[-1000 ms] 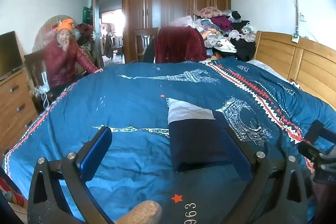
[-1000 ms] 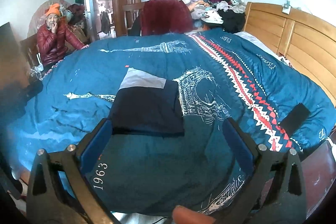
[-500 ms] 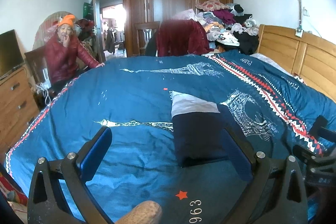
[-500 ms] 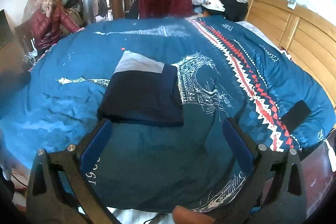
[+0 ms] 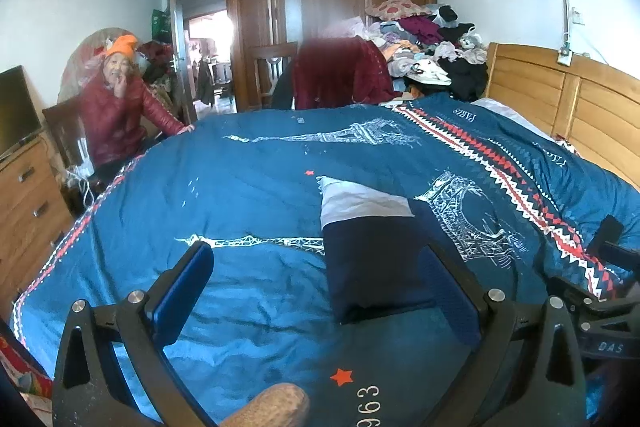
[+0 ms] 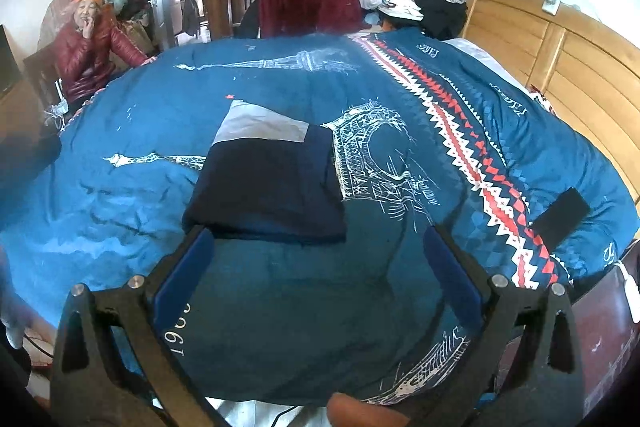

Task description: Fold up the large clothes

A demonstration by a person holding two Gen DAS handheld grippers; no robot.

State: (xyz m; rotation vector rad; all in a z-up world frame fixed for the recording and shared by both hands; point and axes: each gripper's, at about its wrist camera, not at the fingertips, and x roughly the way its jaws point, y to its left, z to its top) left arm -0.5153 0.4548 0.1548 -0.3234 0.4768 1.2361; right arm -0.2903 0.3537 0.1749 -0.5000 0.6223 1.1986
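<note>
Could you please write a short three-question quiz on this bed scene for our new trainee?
1. True or false: the folded navy garment lies flat on the blue quilt.
2. What is the right gripper holding: A) the garment, B) nothing, C) the quilt?
3. What colour is the strip at the garment's far end?

Key:
1. True.
2. B; its jaws are open, as are those of the left gripper.
3. Pale grey-white.

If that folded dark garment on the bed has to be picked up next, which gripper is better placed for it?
Probably the right gripper: the folded garment lies almost centred just beyond its open jaws. From the left gripper it sits off toward one finger.
</note>
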